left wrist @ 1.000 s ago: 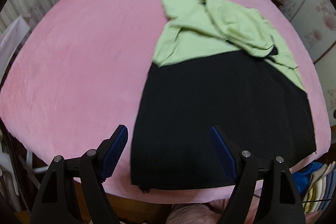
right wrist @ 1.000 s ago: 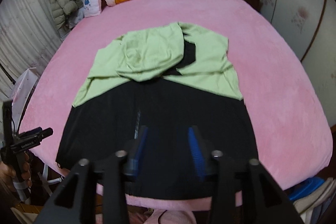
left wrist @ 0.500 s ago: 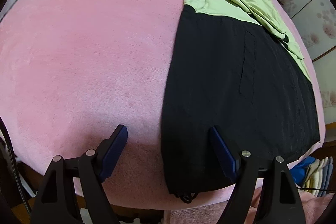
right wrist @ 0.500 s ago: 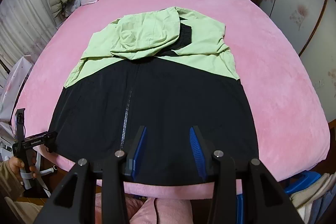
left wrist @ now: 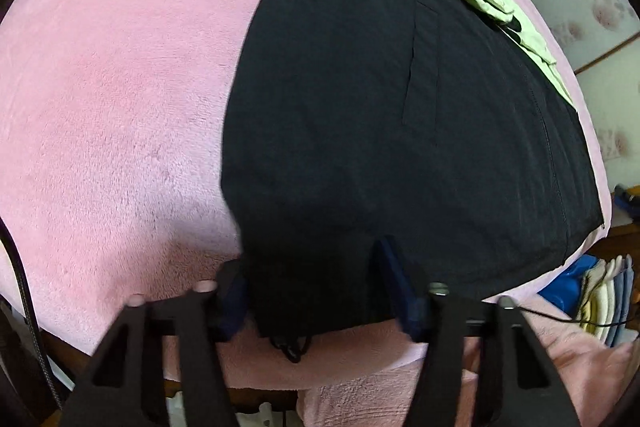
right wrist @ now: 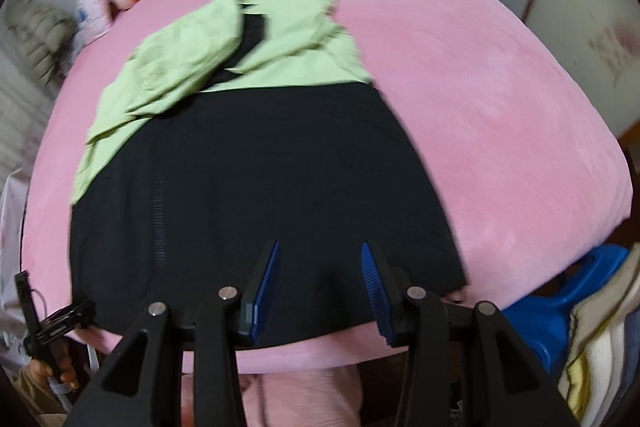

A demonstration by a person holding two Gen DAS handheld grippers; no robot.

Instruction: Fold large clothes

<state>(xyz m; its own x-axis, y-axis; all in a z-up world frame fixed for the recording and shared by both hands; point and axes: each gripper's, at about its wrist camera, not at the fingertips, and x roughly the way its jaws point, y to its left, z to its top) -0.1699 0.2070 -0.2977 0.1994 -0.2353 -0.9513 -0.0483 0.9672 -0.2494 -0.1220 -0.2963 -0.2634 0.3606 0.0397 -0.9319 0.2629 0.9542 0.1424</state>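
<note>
My left gripper (left wrist: 316,287) jaws sit wide around the jacket (left wrist: 400,131) corner, not pinching. My right gripper (right wrist: 318,287) hangs released. Bare pink bed (left wrist: 112,87) lies left.

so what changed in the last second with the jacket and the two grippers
The left hand-held gripper dropped toward the near left corner of the jacket, and its fingers now straddle the black hem there, with the jaws not yet shut. The right hand-held gripper closed in on the hem slightly, open and holding nothing. The jacket lies flat as before on the pink bed.
</note>
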